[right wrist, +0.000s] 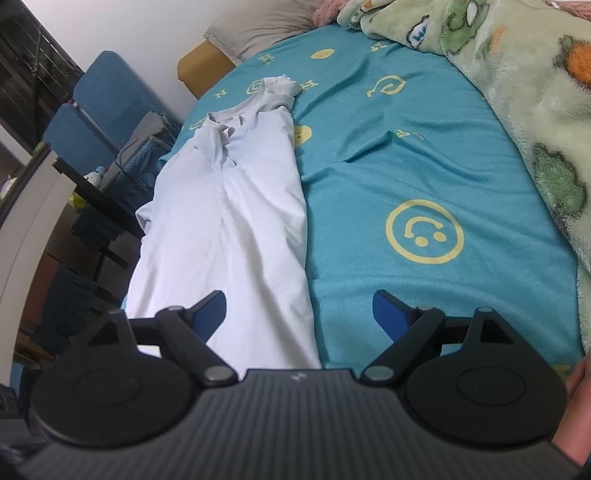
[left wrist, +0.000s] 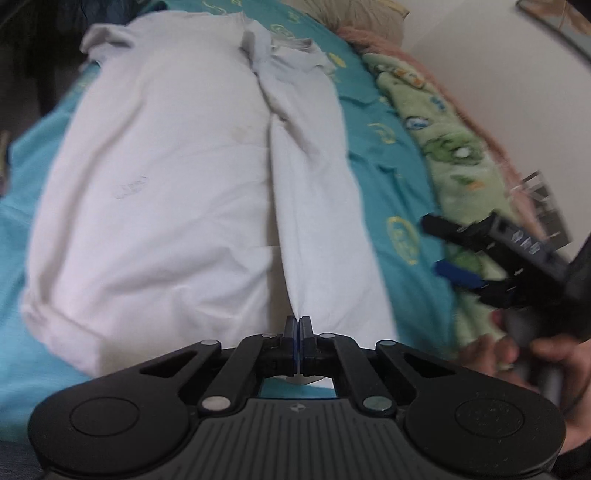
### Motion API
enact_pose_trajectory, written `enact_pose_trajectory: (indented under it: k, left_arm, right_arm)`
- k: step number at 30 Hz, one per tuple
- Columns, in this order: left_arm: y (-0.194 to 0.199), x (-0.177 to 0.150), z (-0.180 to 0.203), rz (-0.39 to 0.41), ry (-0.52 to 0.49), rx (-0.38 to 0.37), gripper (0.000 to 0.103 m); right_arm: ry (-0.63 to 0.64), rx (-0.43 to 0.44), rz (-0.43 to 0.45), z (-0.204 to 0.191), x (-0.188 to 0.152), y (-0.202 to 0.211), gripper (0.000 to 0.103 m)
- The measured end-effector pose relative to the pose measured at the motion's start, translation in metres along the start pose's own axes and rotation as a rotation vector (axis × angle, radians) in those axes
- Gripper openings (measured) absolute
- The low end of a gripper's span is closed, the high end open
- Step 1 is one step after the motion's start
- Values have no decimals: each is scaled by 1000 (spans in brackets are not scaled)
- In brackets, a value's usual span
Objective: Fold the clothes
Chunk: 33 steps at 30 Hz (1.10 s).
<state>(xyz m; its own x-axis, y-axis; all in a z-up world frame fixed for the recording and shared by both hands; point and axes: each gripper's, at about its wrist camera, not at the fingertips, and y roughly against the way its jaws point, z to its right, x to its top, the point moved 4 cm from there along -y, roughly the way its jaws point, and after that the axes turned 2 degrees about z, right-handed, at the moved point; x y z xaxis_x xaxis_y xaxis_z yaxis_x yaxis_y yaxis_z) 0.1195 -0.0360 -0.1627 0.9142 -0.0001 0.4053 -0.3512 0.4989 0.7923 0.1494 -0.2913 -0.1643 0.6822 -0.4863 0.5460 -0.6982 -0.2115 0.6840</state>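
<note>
A white T-shirt [left wrist: 159, 177] lies lengthwise on the teal bedsheet [left wrist: 384, 155], collar at the far end. Its right side is folded over towards the middle as a long flap [left wrist: 314, 206]. My left gripper [left wrist: 297, 323] is shut on the near bottom corner of that flap. My right gripper [right wrist: 299, 310] is open and empty, hovering over the shirt's [right wrist: 236, 221] right edge and the sheet [right wrist: 388, 155]. It also shows in the left wrist view [left wrist: 461, 258], held off to the right of the shirt.
A green plush blanket [right wrist: 524, 110] is bunched along the bed's right side. A pillow [right wrist: 258, 29] lies at the bed's head. A blue chair [right wrist: 99, 107] and a dark desk [right wrist: 92, 184] stand beside the bed's left edge. A white wall is beyond.
</note>
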Motion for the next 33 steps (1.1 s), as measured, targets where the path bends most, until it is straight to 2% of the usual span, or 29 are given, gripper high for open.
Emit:
enact_pose_trajectory:
  k: [3, 5, 7, 8, 10, 11, 12, 15, 19, 23, 27, 33]
  left_arm:
    - [4, 0, -3, 10, -28, 88, 2]
    - [8, 5, -3, 39, -48, 137, 13]
    - [19, 14, 0, 89, -69, 169, 43]
    - [24, 19, 2, 112, -80, 182, 50]
    - [36, 30, 7, 158, -100, 208, 70]
    - [41, 36, 9, 182, -109, 221, 75]
    - [46, 45, 11, 205, -112, 231, 85]
    - [60, 74, 13, 267, -112, 257, 97]
    - [69, 98, -6, 315, -86, 274, 99]
    - [68, 108, -39, 346, -49, 303, 99]
    - [63, 112, -74, 354, 16, 318, 99]
    - [42, 118, -121, 344, 124, 355, 99]
  right_arm:
    - [32, -13, 19, -5, 1, 2, 87]
    - [54, -21, 45, -8, 1, 6, 87]
    - [76, -19, 90, -12, 4, 16, 87]
    - [90, -10, 113, -15, 7, 21, 87]
    - [125, 9, 148, -24, 12, 31, 87]
    - [151, 21, 163, -31, 16, 36, 87]
    - [182, 31, 176, -38, 20, 39, 87]
    - [283, 47, 190, -65, 37, 40, 87]
    - [424, 62, 163, -113, 72, 21, 87]
    - [551, 73, 106, -175, 106, -21, 87]
    - [687, 71, 29, -244, 119, -92, 87]
    - [870, 96, -33, -339, 107, -222, 87]
